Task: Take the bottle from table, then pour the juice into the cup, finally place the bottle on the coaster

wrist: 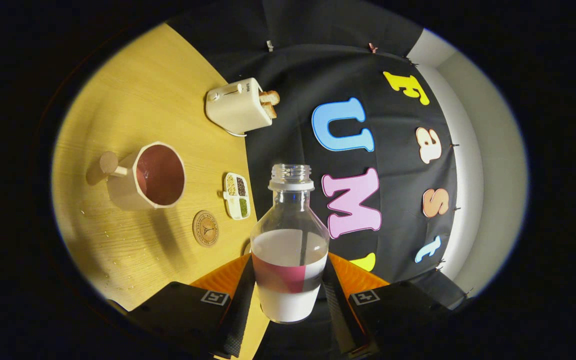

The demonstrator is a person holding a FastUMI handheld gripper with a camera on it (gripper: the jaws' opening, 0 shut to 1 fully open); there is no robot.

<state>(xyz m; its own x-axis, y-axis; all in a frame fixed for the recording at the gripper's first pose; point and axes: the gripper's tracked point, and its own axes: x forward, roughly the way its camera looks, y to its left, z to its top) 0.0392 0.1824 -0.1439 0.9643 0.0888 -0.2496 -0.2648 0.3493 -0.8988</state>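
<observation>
A clear bottle [289,240] with no cap, a white label and a red patch stands between my fingers, and my gripper [288,292] is shut on its lower body. Its open neck points away from me, in front of the black wall. The whole view is rolled, so the wooden table [133,85] rises beside the bottle. On it stands a beige cup [148,176] with a handle; its inside looks dark red. A round brown coaster [205,228] lies between the cup and my fingers, off to the bottle's side.
A white toaster [240,105] with bread slices sticks out at the table's far edge. A small white divided dish [237,196] of grains lies near the coaster. Small shiny specks [113,260] dot the table near the cup.
</observation>
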